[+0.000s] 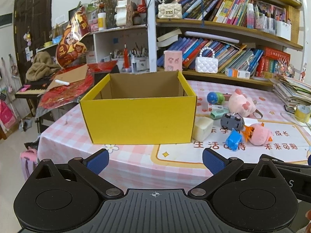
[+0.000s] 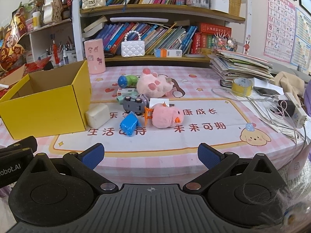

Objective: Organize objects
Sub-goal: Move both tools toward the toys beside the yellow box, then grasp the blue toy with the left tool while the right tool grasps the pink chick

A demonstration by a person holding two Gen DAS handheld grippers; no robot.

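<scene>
- The left tool [image 1: 155,160] and the right tool [image 2: 151,155] both stand with their blue pads wide apart and nothing between them, poised over the near edge of the bench [image 2: 194,141], apart from every toy.
- The open yellow cardboard box [image 1: 139,116] sits on the left of the bench, and it looks empty as far as its inside shows.
- To its right the toys lie in a loose heap: a pale cream block [image 2: 97,115] touching the box's corner, a crumpled blue plastic toy [image 2: 129,125], a grey toy car on its side [image 2: 134,103], a pink plush chick with orange feet [image 2: 167,117], a larger pink plush animal [image 2: 153,84] and a blue-and-green capsule toy [image 2: 127,80] behind.
- Risk, as I judge it: the toys touch or overlap, so closing on one may drag or roll a neighbour; the car could roll away.
- The soft plush may slump from a shallow pinch.
- A low carry could clip the light box's wall and shove it.
- The bench wears a pink checked cloth with a printed panel, which might bunch under a scraping pad.
- Cables and a tape roll [image 2: 242,87] crowd the right side; packed bookshelves stand behind.
</scene>
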